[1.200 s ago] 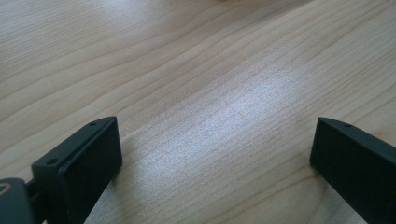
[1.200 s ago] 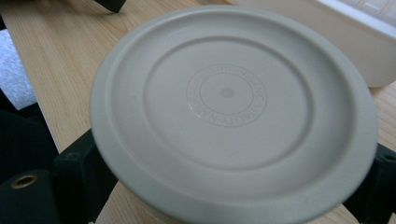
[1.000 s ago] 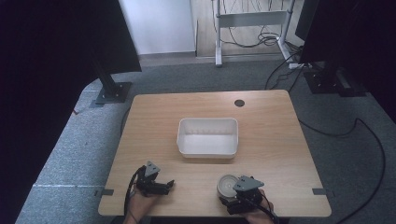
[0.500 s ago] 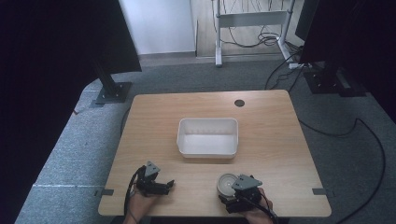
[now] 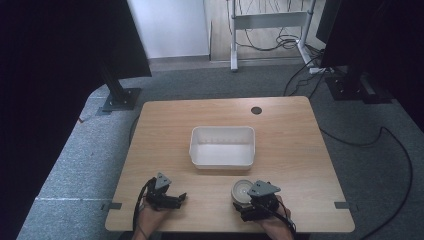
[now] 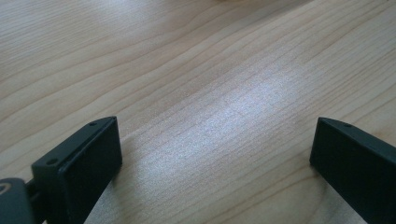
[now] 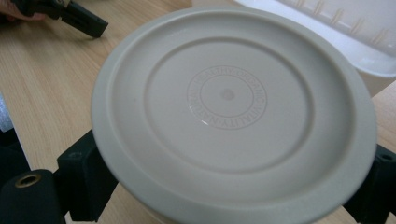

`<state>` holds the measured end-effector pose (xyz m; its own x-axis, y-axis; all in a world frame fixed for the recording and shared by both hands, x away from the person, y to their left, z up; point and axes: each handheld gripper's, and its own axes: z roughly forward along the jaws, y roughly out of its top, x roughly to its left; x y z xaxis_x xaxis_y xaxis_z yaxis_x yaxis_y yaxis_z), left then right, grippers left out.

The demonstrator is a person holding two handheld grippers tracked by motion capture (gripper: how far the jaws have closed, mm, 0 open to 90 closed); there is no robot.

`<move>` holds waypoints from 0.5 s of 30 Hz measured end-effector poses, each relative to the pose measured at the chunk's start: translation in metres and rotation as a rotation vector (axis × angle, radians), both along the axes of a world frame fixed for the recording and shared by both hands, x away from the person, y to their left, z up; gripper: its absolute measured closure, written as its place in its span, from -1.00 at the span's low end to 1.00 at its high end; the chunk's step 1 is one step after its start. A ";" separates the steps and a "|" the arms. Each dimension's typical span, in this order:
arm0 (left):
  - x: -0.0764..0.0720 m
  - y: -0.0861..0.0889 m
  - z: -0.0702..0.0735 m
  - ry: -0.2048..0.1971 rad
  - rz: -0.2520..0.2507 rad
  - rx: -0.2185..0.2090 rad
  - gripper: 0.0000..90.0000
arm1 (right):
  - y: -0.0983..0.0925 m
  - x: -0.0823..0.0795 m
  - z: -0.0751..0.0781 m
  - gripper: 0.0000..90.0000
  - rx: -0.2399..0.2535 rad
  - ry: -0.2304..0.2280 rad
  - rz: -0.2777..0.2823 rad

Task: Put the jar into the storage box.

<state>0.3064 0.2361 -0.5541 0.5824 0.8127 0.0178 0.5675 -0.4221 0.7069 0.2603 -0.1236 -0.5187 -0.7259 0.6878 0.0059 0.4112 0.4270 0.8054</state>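
High view: right claw (image 5: 243, 207) set at the near table (image 5: 300, 150) edge, pinching a round lidded tub (image 5: 243, 190), apparently to carry it toward the white bin (image 5: 223, 146) just beyond. Tub upright or nearly so, ahead of the right hand (image 5: 272, 225), touching or just above the table; cannot tell which. Left claw (image 5: 181, 198) parked well apart to the left, pointing toward the right claw, evidently idle.

Left gripper view: jaws spread wide, nothing but bare table (image 6: 196, 84) between, low over the wood.

Right gripper view: tub (image 7: 233, 121) held between both jaws, gripped at its sides below the lid rim, lid tilted toward the camera. Bin (image 7: 345, 32) beyond and right of the tub; left claw (image 7: 81, 21) far off at upper left.
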 end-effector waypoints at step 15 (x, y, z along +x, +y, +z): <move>0.000 0.000 0.000 0.000 0.000 0.000 -0.96 | 0.007 0.014 0.011 -0.79 0.015 -0.009 -0.013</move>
<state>0.3064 0.2361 -0.5541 0.5823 0.8128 0.0176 0.5677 -0.4221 0.7068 0.2745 -0.1163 -0.5073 -0.7168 0.6972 0.0096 0.4095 0.4098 0.8151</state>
